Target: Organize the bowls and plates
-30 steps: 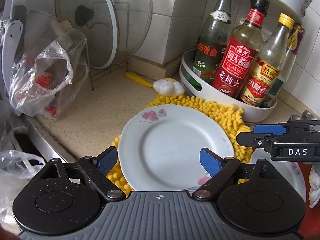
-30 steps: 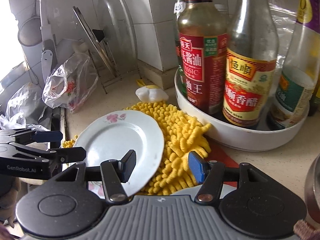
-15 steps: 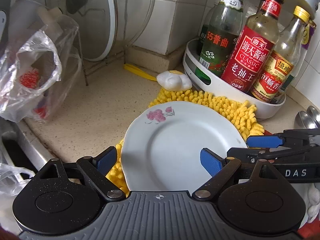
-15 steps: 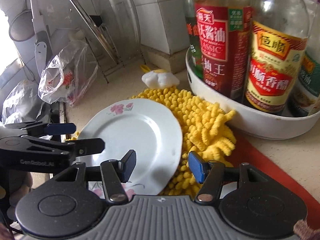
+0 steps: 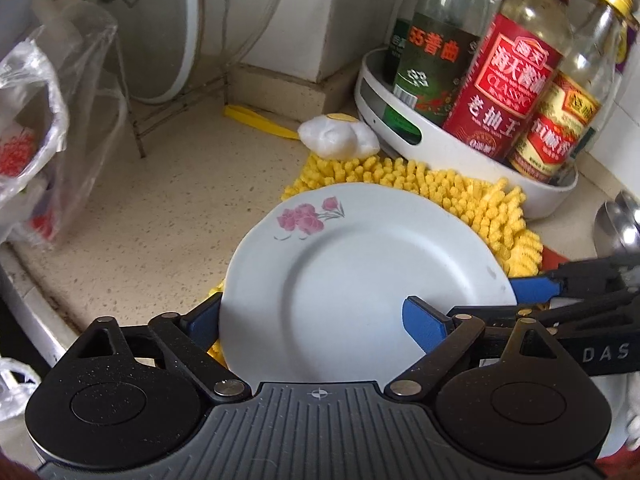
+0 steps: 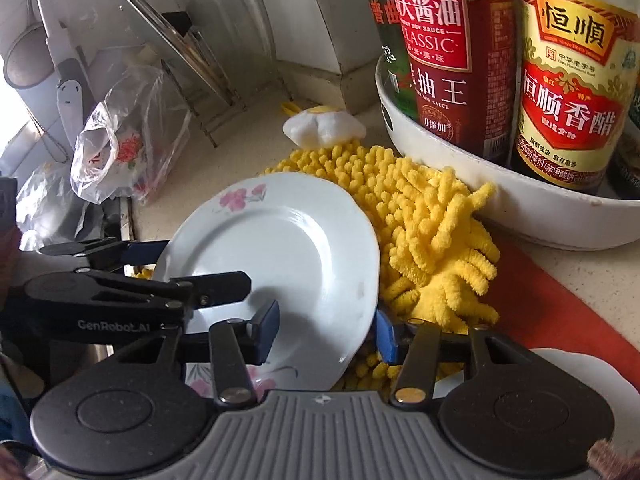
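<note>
A white plate with pink flowers (image 5: pixel 360 280) lies on a yellow chenille mat (image 5: pixel 460 196); it also shows in the right wrist view (image 6: pixel 288 248). My left gripper (image 5: pixel 316 320) is open, one blue pad under the plate's left rim and one above its surface. My right gripper (image 6: pixel 326 332) is open, its pads on either side of the plate's right rim. Each gripper shows in the other's view, the right one (image 5: pixel 560 292) and the left one (image 6: pixel 160 268). A second white dish (image 6: pixel 580 376) shows at the right edge.
A white turntable tray (image 5: pixel 460 148) with sauce bottles (image 5: pixel 516 80) stands behind the mat. A lid rack (image 5: pixel 160 40) and a plastic bag (image 5: pixel 36 128) are at the left. A white and yellow plush toy (image 5: pixel 340 136) lies behind the mat. Metal spoons (image 5: pixel 616 224) lie right.
Both grippers have moved forward and down onto the plate, and now straddle its left and right rims. The plate looks slightly lifted on the right.
</note>
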A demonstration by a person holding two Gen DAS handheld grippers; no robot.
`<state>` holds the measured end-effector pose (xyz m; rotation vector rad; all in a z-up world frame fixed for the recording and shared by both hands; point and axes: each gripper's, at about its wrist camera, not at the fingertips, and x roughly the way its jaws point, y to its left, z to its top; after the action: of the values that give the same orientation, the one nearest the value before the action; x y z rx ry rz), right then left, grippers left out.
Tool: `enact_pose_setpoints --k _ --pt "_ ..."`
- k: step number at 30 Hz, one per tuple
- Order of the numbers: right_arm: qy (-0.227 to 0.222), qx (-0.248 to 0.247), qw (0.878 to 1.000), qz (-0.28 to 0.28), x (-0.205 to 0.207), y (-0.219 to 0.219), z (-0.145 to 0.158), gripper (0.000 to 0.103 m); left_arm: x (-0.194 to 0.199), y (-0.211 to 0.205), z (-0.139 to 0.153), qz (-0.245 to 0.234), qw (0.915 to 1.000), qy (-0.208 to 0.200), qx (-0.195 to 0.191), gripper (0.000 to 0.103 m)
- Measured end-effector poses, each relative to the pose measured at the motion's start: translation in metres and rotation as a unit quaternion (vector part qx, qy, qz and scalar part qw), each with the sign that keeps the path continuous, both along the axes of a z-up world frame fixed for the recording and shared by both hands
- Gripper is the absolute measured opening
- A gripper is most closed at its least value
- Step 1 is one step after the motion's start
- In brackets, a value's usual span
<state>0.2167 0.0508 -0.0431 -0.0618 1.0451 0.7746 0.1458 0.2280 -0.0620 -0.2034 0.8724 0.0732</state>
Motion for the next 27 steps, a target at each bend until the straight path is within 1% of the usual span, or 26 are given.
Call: enact_pose_setpoints --k 3,7,11,16,18,21,27 --pt "0.007 -0.001 1.0 0.007 0.001 0.0 0.001 0.047 -0.003 -0.001 -0.001 -0.007 1.0 -0.005 0.001 0.096" --pt "0.012 0.008 1.0 0.006 0.002 -0.002 0.001 0.047 -0.005 0.002 -0.007 -0.015 0.9997 -0.019 -0.005 0.1" --pt "0.009 0.008 1.0 0.002 0.003 -0.003 0.002 0.041 0.001 0.0 -0.004 -0.015 0.9999 0.0 -0.004 0.1" --pt "0.01 0.008 1.0 -0.011 0.002 -0.004 0.004 0.039 0.0 -0.001 -0.002 0.0 1.0 0.004 -0.004 0.098" --pt "0.015 0.011 1.0 -0.02 0.003 -0.005 0.004 0.039 -0.002 0.0 0.0 0.008 0.9999 0.003 -0.011 0.098" --pt "0.016 0.02 0.999 -0.026 0.003 -0.007 0.008 0.039 -0.006 0.003 0.007 0.015 0.9997 -0.006 -0.017 0.098" --pt "0.013 0.037 0.999 -0.025 0.0 -0.002 0.018 0.039 -0.016 0.008 0.02 0.024 0.9994 -0.023 -0.007 0.098"
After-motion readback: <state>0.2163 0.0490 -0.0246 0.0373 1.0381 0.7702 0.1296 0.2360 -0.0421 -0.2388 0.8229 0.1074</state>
